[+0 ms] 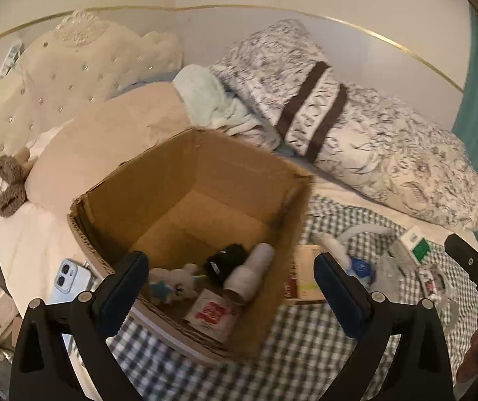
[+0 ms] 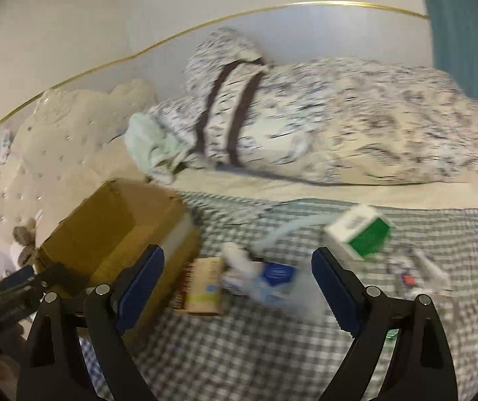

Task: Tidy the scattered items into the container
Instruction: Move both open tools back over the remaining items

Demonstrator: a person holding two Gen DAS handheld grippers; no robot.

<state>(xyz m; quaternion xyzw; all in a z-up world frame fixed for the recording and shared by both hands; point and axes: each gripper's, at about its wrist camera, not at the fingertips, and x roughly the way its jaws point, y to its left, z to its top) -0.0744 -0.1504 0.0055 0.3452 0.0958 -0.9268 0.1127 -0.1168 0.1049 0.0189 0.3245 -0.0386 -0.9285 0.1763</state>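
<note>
Cardboard box (image 1: 192,200) as landmark: a plush toy (image 1: 175,282), a black item and a white tube (image 1: 250,275) already lie inside. Both the left gripper (image 1: 230,285) and right gripper (image 2: 237,282) stand apart, empty. We judge the next pick to be the blue-white packet (image 2: 265,282) right of the box, approached squarely. A tan carton (image 2: 205,284) crowds it, touching the box wall; the green-white carton (image 2: 361,232) lies farther right.

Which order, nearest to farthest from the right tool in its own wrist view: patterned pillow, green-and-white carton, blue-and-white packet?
1. Blue-and-white packet: on the checked blanket, just ahead between the right tool fingers.
2. Green-and-white carton: farther, ahead to the right.
3. Patterned pillow: farthest, against the wall.
</note>
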